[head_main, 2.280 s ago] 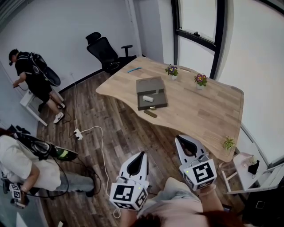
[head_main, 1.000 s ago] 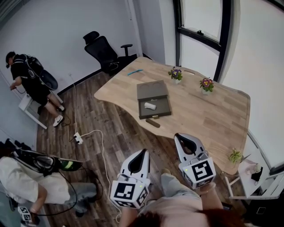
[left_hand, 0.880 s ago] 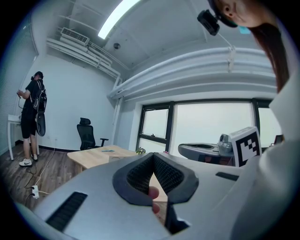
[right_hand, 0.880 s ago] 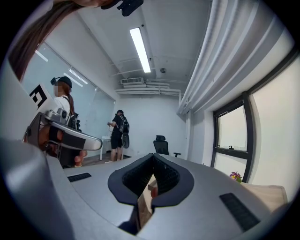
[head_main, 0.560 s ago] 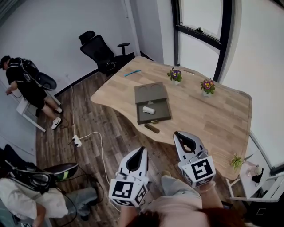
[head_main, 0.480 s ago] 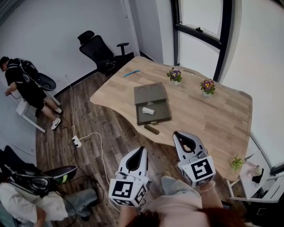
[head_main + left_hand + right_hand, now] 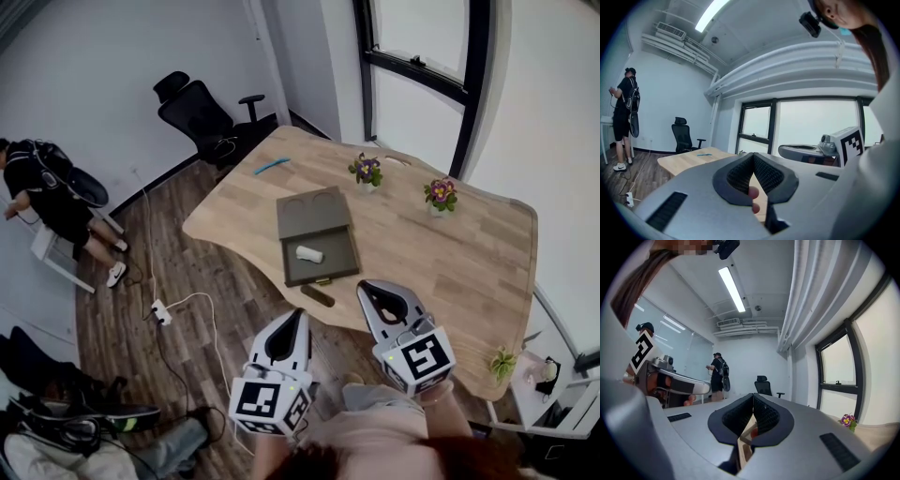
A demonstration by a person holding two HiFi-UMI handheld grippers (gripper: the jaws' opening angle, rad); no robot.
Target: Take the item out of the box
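Observation:
In the head view an open dark box (image 7: 317, 239) lies on the wooden table (image 7: 450, 253), its lid folded back toward the far side. A small white item (image 7: 309, 253) rests in the box's tray. A short dark bar (image 7: 317, 295) lies on the table just in front of the box. My left gripper (image 7: 298, 315) and right gripper (image 7: 366, 287) are held up short of the table's near edge, well apart from the box. Both are shut and hold nothing. The left gripper (image 7: 753, 155) and the right gripper (image 7: 753, 395) show their pads pressed together.
Two small flower pots (image 7: 366, 171) (image 7: 439, 195) and a blue pen (image 7: 271, 165) lie beyond the box. An office chair (image 7: 197, 112) stands at the far corner. A person (image 7: 42, 183) stands at the left wall. A power strip with its cable (image 7: 159, 309) lies on the floor.
The table and box have come nearer and lower in the head view. The person at the lower left has slid mostly out of frame. Both grippers stay shut.

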